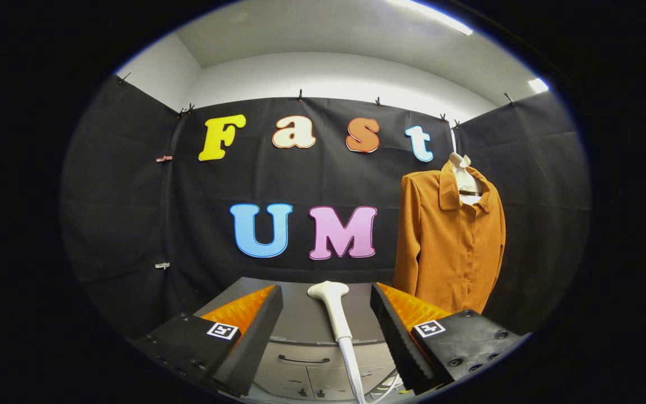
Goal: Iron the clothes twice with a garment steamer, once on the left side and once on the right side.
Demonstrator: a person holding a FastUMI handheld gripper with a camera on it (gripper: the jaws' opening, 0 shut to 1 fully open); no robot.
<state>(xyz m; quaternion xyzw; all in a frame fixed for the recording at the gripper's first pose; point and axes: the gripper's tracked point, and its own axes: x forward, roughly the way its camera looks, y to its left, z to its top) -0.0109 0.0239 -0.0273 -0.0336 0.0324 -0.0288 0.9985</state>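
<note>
Gripper view: tongs (326,314) spread wide, grasping nothing. The white plastic garment steamer with a flared head and slim handle (331,308) lies on the grey worktop (300,314), between the two fingers and touching neither. Head points to 12 o'clock, handle and cord run back toward 6 o'clock. The rust-orange button-front shirt with a collar (449,247) hangs on a pale hanger (465,177) against the black cloth wall, at about 2 o'clock from the tongs, beyond the right finger and well apart from the steamer. Grey drawer fronts with a dark handle (303,359) sit below the worktop edge.

Risks, as I judge them:
- The handle is thin and round, so closing off-centre could roll it or squirt it out sideways. Centre it first.
- The cord trails at 6 o'clock under the tongs. It could snag on a finger or the worktop edge during lift and drag the head off line.
- Gripping near the head leaves the tail heavy, so the steamer may droop or twist in the tongs.
- The shirt hangs free on one hanger. Pressing too hard could swing it or push it off, and the left pass and right pass would then land on the same panel.
- Steamer tilt relative to the worktop is hard to read through the fisheye, possibly slightly raised at the head.
</note>
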